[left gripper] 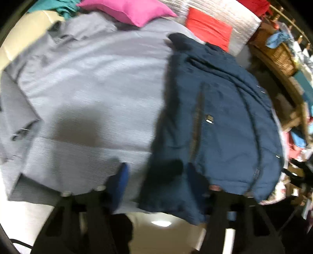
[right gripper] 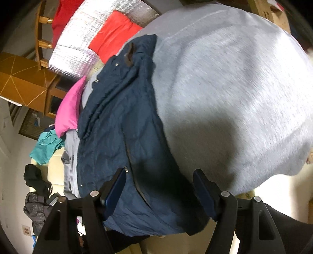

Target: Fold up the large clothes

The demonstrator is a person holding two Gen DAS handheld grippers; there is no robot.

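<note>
A navy quilted jacket (left gripper: 219, 125) lies folded lengthwise on a grey bed sheet (left gripper: 93, 88); its near hem hangs over the bed's edge. My left gripper (left gripper: 156, 175) is open above that hem, its right finger over the jacket and its left finger (left gripper: 119, 183) over the sheet. In the right wrist view the jacket (right gripper: 121, 132) lies left of centre on the sheet (right gripper: 225, 88). My right gripper (right gripper: 159, 185) is open above the jacket's near end, holding nothing.
A pink pillow (left gripper: 129, 9), a red cloth (left gripper: 209, 27) on a silver quilted mat (left gripper: 225, 13) and teal clothes (left gripper: 58, 5) lie at the far end of the bed. A wicker basket (left gripper: 277, 50) and clutter stand at the right. Dark clothes (right gripper: 37, 195) pile by the bed.
</note>
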